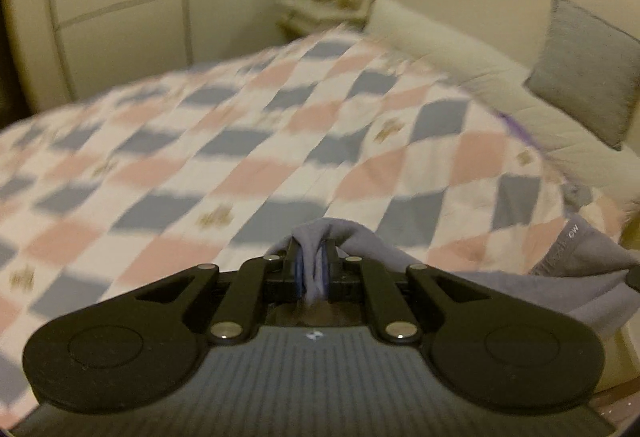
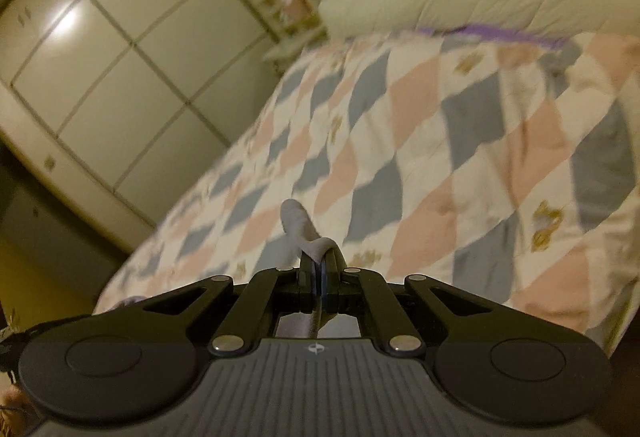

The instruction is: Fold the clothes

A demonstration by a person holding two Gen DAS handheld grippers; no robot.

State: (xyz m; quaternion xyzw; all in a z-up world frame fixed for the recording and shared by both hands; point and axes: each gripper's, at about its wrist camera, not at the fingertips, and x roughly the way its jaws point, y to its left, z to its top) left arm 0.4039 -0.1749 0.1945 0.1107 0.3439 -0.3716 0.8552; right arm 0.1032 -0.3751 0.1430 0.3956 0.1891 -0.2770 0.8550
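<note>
Garment (image 1: 500,277) (blurred) in both tongs

Cushion (image 1: 588,73) on bolster (image 1: 460,49) — behind quilt (image 1: 240,141)

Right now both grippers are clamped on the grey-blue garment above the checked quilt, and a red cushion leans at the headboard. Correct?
Not quite: the cushion is grey, not red, as the left wrist view shows. Both grippers (left, right) do clamp the garment above the quilt.

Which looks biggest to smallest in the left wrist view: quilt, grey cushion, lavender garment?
1. quilt, which fills most of the frame.
2 or 3. grey cushion and lavender garment show similar areas. The garment, pinched in the left gripper, is much nearer and partly cut off, so I won't rank these two.
</note>
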